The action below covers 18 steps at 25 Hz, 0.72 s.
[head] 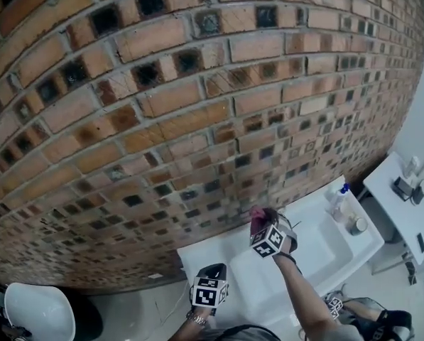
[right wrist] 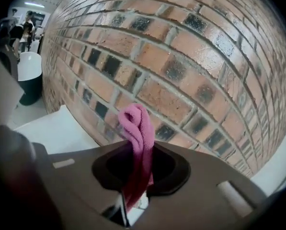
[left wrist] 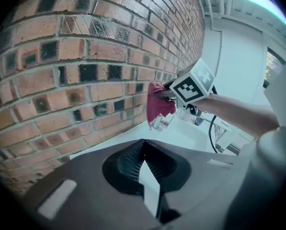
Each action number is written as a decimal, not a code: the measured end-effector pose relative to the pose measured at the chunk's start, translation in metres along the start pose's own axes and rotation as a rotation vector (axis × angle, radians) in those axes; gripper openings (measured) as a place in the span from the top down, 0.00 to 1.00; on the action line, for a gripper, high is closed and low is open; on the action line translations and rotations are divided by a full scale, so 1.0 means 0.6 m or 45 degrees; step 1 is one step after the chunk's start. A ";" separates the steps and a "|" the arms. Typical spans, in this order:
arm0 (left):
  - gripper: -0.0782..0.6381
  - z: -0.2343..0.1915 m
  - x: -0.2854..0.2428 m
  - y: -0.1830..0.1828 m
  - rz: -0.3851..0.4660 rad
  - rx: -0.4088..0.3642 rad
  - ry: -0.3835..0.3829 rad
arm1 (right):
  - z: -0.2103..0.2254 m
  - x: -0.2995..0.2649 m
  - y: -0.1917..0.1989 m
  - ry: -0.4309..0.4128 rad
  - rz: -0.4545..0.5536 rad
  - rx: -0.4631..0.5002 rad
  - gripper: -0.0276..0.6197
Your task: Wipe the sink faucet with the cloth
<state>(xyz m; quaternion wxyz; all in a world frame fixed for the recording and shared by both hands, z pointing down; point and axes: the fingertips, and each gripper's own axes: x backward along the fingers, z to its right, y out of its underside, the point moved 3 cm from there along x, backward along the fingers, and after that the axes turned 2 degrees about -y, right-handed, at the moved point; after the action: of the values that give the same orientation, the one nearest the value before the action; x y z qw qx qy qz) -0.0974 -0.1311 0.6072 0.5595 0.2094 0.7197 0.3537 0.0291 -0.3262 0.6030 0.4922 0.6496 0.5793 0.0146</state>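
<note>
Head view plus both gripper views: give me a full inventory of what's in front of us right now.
sink: one, white, against the wall
brick wall: one, red-brown, behind the sink
cloth: one, pink, clamped in jaws above the sink
faucet: one, chrome, under the cloth, mostly hidden
bottle: one, clear with blue cap, sink's right rear corner
jar: one, pale, beside the bottle
round basin: one, white, far left
right gripper: shut on the cloth
left gripper: shut, empty, low beside the sink

At the lower right of the head view, the white counter (head: 212,254) runs along the brick wall (head: 162,105), with a basin (head: 322,251) sunk in it and a blue-capped bottle (head: 337,201) and small jar (head: 357,226) at its right end.
</note>
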 end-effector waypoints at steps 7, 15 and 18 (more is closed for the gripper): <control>0.87 -0.024 -0.023 0.016 -0.059 0.036 0.019 | 0.101 0.004 0.022 0.263 0.064 -0.203 0.86; 0.87 -0.039 -0.042 0.017 -0.089 0.000 0.032 | 0.086 -0.069 0.232 0.224 -0.378 -0.302 0.86; 0.87 -0.035 -0.052 0.011 -0.085 -0.046 0.041 | -0.005 -0.087 0.263 0.051 -0.407 -0.308 0.86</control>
<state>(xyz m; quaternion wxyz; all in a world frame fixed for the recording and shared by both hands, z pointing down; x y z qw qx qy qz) -0.1089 -0.1544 0.6351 0.5631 0.1693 0.7286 0.3513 0.1266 -0.3396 0.7372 0.5510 0.4852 0.6787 0.0187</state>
